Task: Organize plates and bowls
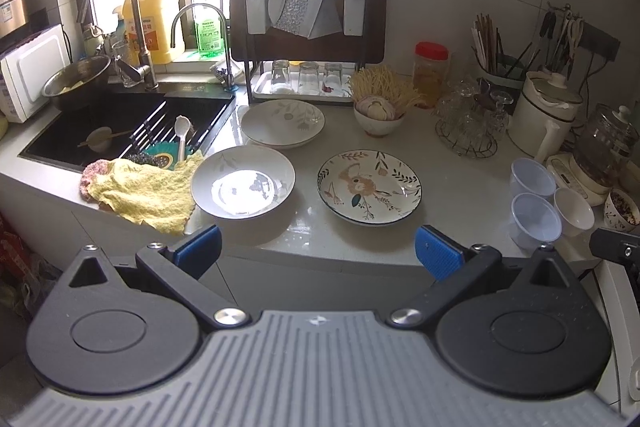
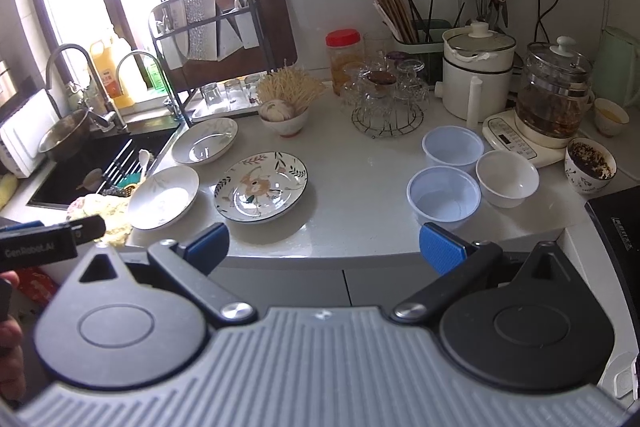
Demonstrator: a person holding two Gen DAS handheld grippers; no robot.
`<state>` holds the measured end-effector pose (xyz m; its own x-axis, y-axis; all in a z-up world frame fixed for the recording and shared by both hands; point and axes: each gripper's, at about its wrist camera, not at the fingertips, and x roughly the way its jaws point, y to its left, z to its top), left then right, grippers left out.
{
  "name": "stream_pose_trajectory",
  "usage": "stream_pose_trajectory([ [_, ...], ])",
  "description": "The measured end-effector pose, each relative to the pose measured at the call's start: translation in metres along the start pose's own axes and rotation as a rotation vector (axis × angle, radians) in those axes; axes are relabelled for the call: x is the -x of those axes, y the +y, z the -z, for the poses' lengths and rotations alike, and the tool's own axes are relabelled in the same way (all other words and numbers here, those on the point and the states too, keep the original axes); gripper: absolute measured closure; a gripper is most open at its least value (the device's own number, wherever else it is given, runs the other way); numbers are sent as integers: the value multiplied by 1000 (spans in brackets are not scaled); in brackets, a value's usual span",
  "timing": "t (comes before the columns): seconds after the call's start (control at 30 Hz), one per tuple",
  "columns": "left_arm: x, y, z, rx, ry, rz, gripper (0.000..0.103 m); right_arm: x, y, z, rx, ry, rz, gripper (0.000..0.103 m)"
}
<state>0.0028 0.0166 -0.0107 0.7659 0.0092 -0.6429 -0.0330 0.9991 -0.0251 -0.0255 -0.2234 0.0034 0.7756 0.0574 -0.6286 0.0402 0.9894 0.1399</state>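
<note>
We hold the left hand-held gripper (image 1: 318, 251) just off the front edge of the tabletop (image 1: 460, 183), its blue fingers spread wide and pinching nothing; the right hand-held gripper (image 2: 324, 247) hangs off the same front edge, spread just as wide and also empty. Three plates lie toward the tabletop's left end beside the sink (image 1: 120, 123): a white plate (image 1: 243, 183) near the front edge, touching a yellow cloth (image 1: 148, 191) draped over the sink corner; a flowered plate (image 1: 370, 187) just beside it, a little apart; and a second white plate (image 1: 283, 123) farther back, in front of the knife rack (image 1: 306, 27). Near the right part of the front edge we see two translucent plastic bowls (image 2: 444, 197) (image 2: 453, 147) close together, with a white bowl (image 2: 507, 179) just beside them. Further right a patterned bowl (image 2: 590, 165) with dark residue stands near a glass kettle (image 2: 554, 87). At the back a small bowl (image 2: 285, 115) holds garlic and thin mushrooms.
</note>
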Motion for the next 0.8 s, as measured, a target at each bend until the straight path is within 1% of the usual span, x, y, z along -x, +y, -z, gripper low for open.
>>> stream_pose_trajectory([
  [0.07, 2, 1, 4, 11, -3, 2, 0, 1, -1, 1, 0, -5, 2, 0],
  [0.17, 5, -2, 6, 2, -4, 3, 0, 0, -2, 4, -6, 9, 2, 0],
  [0.23, 7, -5, 6, -6, -7, 10, 0, 2, -2, 6, -12, 11, -30, 0],
  [0.37, 9, -8, 7, -16, -3, 26, 0, 3, 2, 8, -8, 11, -57, 0],
  [0.57, 8, -7, 3, -6, 7, 51, 0, 3, 4, 7, -29, 16, -67, 0],
  [0.67, 6, -6, 1, -16, 13, 61, 0, 2, 8, 6, -21, 11, -67, 0],
  [0.8, 3, -1, -4, -32, 14, 62, 0, -4, 14, 6, -32, 27, -91, 0],
])
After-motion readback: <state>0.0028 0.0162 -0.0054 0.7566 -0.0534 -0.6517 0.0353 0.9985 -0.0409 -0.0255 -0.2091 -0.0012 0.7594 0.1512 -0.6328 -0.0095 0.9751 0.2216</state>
